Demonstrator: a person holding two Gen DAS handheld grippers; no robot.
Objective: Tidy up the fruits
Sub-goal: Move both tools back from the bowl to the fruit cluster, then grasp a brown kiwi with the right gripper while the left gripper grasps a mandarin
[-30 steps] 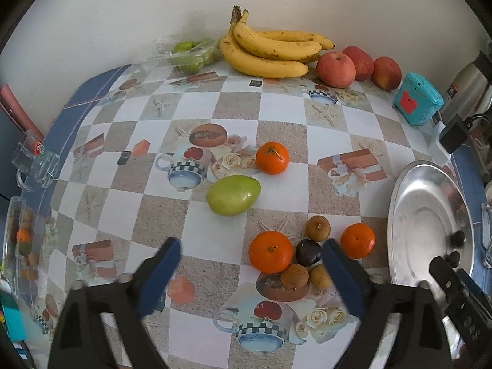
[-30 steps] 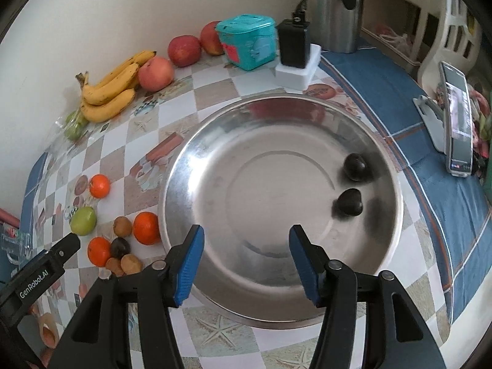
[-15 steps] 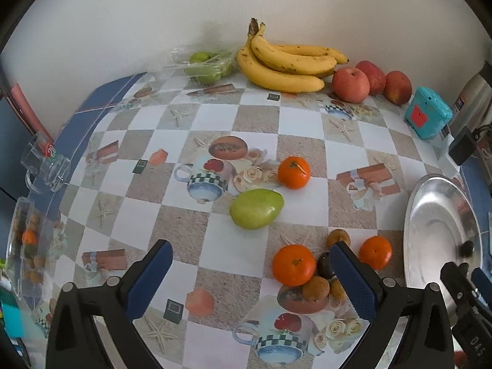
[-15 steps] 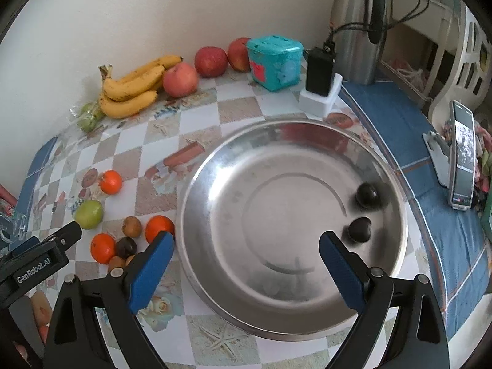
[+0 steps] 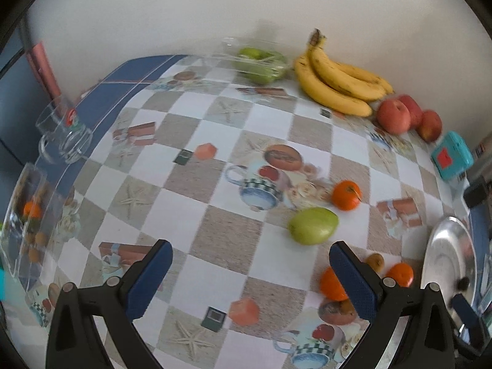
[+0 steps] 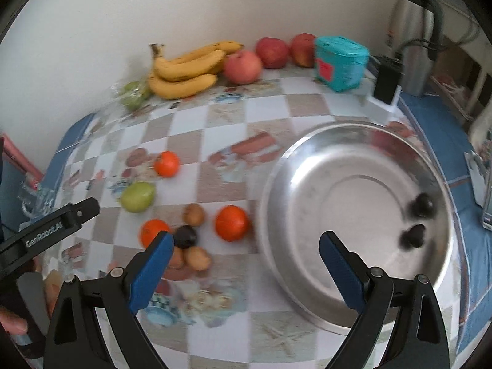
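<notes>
Two dark fruits (image 6: 419, 205) lie in the steel dish (image 6: 310, 160); the rest wait on the worktop (image 5: 233, 113).
From left: left claw (image 5: 250, 279) spread wide and empty; green fruit (image 6: 137, 196), oranges (image 6: 231, 223) and small brown fruits (image 6: 193, 214) clustered beside the dish; right claw (image 6: 244, 266) likewise agape, holding nothing. Bananas (image 6: 184, 70) and apples (image 6: 243, 66) sit by the wall. Sorting appears barely begun.

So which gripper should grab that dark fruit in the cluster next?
Right, probably. The right gripper is open over the gap between the dark fruit and the metal dish; the left gripper faces bare tablecloth.
</notes>
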